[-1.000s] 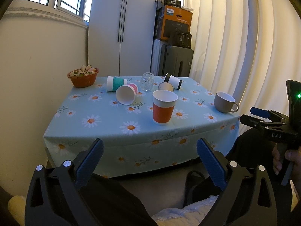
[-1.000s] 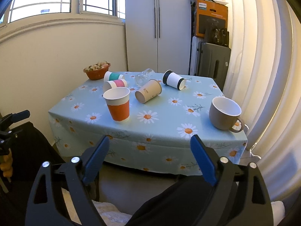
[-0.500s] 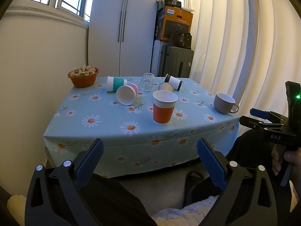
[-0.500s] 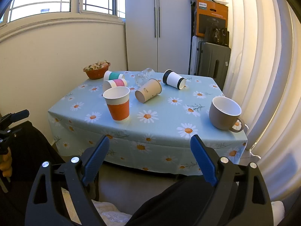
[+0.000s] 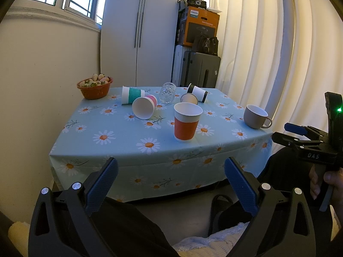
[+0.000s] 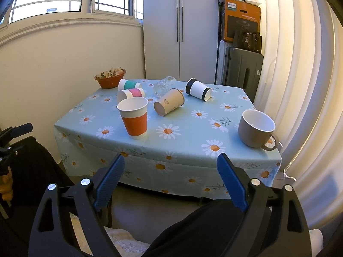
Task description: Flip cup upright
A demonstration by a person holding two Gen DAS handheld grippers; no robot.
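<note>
Kraft cup (image 5: 189,98) mostly hidden behind orange cup (image 5: 187,122); box (image 6: 241,23) print too small.

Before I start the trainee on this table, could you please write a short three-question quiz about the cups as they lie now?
1. True or false: the orange-banded paper cup stands upright.
2. Which lies on its side? A) the grey mug B) the brown paper cup C) the orange basket
3. Fill in: between the pink-banded cup and the black-banded cup lies a clear ____.

Key: 1 true; 2 B; 3 glass. Both the left gripper and the right gripper have their fingers spread, holding nothing.
</note>
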